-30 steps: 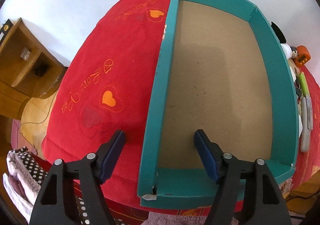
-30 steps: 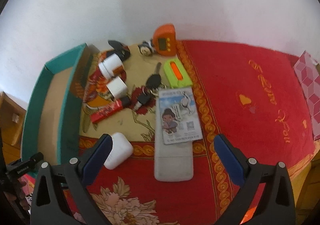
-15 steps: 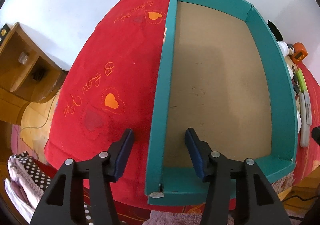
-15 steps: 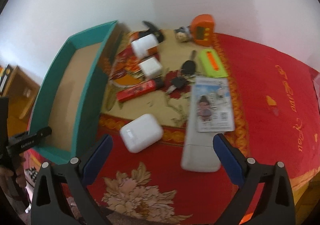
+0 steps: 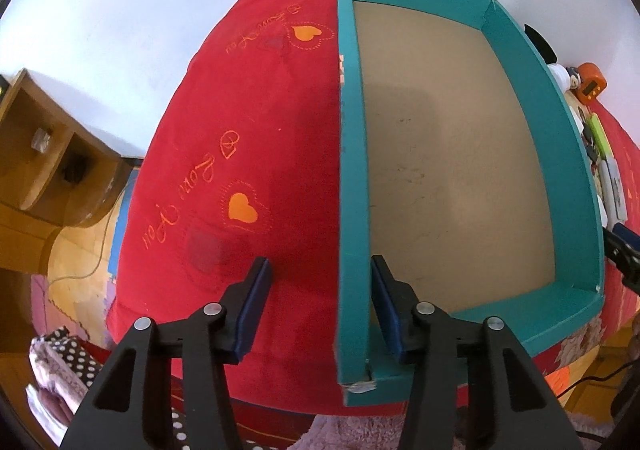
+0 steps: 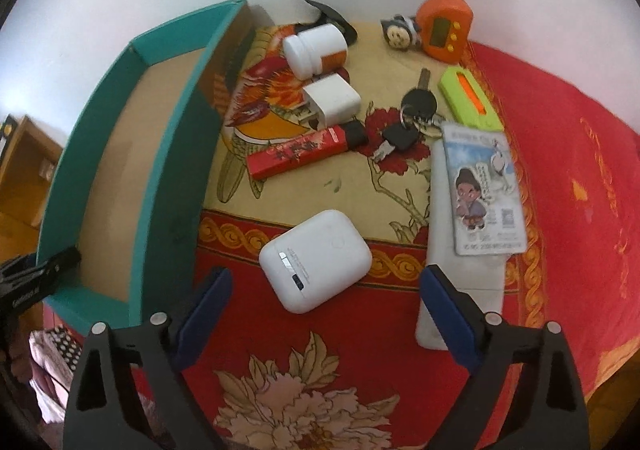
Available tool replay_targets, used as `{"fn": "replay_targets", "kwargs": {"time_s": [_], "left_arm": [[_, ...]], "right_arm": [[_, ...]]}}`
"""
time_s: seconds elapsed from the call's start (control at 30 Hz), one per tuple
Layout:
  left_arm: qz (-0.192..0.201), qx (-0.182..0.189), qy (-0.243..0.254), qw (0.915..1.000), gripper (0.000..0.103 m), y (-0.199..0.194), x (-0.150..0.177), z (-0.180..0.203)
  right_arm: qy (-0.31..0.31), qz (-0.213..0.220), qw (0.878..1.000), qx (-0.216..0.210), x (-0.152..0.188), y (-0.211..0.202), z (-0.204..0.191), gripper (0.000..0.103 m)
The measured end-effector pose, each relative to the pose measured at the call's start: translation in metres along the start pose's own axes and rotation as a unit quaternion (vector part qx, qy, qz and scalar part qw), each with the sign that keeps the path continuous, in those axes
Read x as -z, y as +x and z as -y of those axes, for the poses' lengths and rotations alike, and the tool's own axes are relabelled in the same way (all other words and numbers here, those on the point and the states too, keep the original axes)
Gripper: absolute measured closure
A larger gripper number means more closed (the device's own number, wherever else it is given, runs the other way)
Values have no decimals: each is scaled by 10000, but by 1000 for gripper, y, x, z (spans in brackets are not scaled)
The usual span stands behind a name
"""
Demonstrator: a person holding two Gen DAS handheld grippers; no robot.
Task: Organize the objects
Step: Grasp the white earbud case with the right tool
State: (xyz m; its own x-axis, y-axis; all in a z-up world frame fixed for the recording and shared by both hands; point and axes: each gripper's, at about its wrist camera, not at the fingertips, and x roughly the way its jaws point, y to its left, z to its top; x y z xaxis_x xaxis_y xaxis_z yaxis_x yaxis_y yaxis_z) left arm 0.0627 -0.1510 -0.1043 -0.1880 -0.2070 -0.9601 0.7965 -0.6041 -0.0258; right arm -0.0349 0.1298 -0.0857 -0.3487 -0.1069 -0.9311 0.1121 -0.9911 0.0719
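One white earbud case [image 6: 315, 260], glossy, rounded, lying flat

"Love You" embroidered on red cloth [image 5: 248, 153]

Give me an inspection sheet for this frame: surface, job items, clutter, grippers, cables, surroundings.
Surface: red embroidered cloth with a yellow floral panel.
Job's things: empty teal cardboard box; white rounded earbud case; white pill bottle; white charger cube; red patterned lighter; black keys; cartoon card; green cutter; orange timer.
Clutter: small figurine.
Grippers: left gripper straddles the box's side wall, closing, outer finger clear. Right gripper closing, fingers apart, by the earbud case.
Cables: thin cable on the floor.
Surroundings: white wall, wooden shelf.
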Motion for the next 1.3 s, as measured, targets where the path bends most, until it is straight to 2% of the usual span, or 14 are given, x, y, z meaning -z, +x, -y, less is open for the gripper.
{"fn": "replay_targets", "kwargs": {"time_s": [0.23,0.43,0.53,0.6,0.63,0.77,0.8,0.9,1.07,1.3], "left_arm": [[15,60,-5,10000,52,1,-3,-10],[28,-17,-217,9998,52,0,-2,-7],[32,-74,-265,9996,52,4,-4,-2],[-1,-128,-360,9993,52,4,-4,-1],[-11,-142,-365,9992,52,4,-4,-1],[-83,-167,-557,9983,52,4,-5,3],[-104,-264,-837,9961,52,4,-6,3],[-82,-395,-772,9962,56,3,-4,11],[-107,-396,-907,9950,57,1,-5,10],[-224,-376,-819,9957,57,2,-11,12]], "right_arm": [[426,-80,9990,76,5,10,4,18],[406,-76,9990,142,4,9,6,22],[333,-46,9993,184,2,9,7,28],[267,-24,9994,235,1,8,8,39],[252,-34,9993,257,1,7,10,41],[192,-76,9998,32,0,4,18,41],[173,-87,9998,-2,0,4,20,41],[126,-99,9996,-240,3,-1,28,41],[64,-2,9992,-406,8,-8,28,41],[-134,274,9990,-323,-2,-26,7,41]]}}
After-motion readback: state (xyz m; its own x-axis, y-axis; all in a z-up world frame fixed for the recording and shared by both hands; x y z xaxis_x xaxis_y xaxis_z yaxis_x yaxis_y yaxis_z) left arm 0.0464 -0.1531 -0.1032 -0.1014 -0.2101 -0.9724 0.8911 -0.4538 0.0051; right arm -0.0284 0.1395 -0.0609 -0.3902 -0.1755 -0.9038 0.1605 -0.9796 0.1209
